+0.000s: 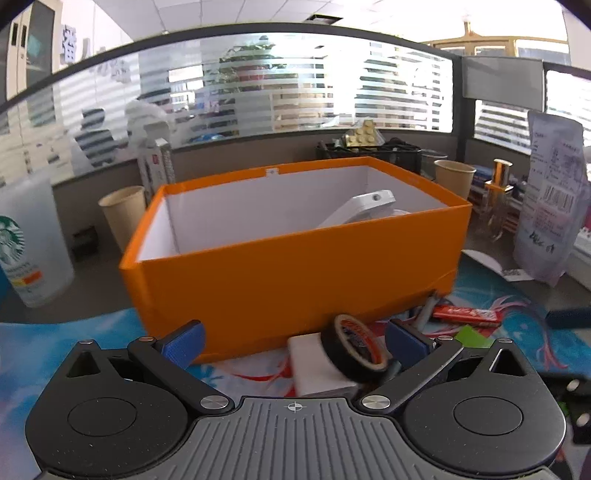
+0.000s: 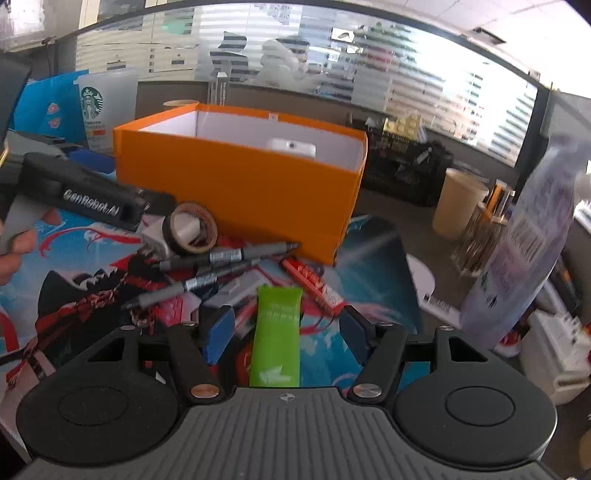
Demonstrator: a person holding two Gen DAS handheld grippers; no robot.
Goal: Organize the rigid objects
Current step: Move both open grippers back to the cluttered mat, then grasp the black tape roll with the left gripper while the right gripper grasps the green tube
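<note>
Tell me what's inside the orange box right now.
One white part with a round hole leans toward the right end of the orange box, seen in both views. The near wall hides the box floor, so anything lying flat there can't be seen.

Far wall: a curved partition (image 1: 258,85) of frosted glass with horizontal stripes, blurred figures showing through it.
Partition base: a grey band (image 1: 229,155) under the glass, running left to right.
Ceiling: white tiles (image 1: 236,14) with a dark vent (image 1: 323,18) above the middle.
Light: strong daylight through the striped glass at far right (image 2: 461,92).
Far left: a tall cabinet (image 1: 26,40) with dark doors.
Surface: a grey desk (image 1: 96,291), its near part covered by a colourful printed mat (image 2: 81,266).
Far right: a black mesh basket (image 1: 373,155) against the partition.
</note>
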